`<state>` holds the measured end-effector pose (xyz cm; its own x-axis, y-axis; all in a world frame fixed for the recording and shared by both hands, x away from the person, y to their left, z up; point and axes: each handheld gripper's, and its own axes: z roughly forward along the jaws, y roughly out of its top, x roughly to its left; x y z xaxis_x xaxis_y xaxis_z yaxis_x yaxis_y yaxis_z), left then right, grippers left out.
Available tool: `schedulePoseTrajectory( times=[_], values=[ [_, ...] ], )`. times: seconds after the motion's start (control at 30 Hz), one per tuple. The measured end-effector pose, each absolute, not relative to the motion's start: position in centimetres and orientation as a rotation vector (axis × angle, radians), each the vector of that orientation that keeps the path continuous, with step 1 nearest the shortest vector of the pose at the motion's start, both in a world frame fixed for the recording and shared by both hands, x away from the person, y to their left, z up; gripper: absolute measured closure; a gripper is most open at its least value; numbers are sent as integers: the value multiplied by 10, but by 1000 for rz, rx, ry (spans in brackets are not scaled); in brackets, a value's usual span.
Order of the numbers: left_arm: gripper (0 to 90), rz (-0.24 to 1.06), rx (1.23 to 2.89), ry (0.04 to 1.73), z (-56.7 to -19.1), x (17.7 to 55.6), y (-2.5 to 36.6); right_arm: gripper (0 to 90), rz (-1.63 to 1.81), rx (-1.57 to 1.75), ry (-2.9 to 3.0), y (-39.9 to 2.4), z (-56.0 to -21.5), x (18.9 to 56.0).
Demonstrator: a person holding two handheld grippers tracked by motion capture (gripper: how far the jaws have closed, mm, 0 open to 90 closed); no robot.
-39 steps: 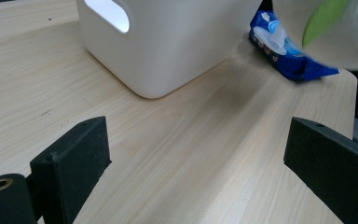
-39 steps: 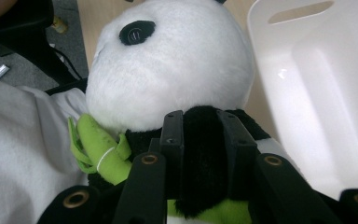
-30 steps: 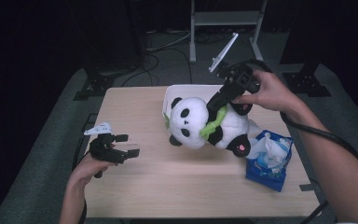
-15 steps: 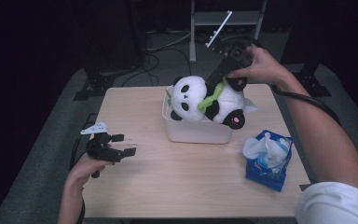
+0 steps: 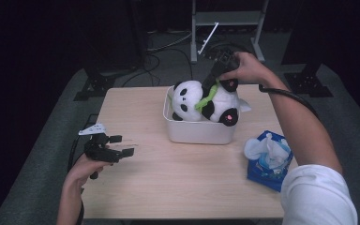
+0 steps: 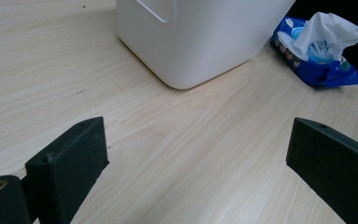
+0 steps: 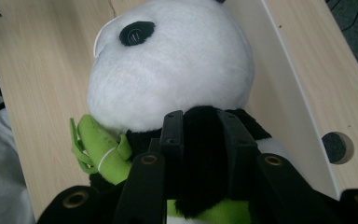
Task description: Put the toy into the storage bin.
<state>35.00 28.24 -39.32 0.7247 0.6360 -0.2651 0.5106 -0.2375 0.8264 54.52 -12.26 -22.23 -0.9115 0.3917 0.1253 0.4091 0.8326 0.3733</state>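
The right gripper pinches the panda by its black shoulder fur, fingers pressed into the plush, likely to lower it into the white bin at the surface's 12 o'clock. The panda lies across the bin's rim, long axis 9-to-3, head toward 9. The left gripper idles at 8 o'clock, fingers spread and empty. Tissues sit at 4.
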Motion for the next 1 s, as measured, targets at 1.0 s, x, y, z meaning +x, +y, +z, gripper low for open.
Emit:
schedulePoseTrajectory(
  times=[1.0],
  values=[
    [39,154,1905,866,-391,349,281,725,-611,-469,-2883,-96,-243,499]
  ],
)
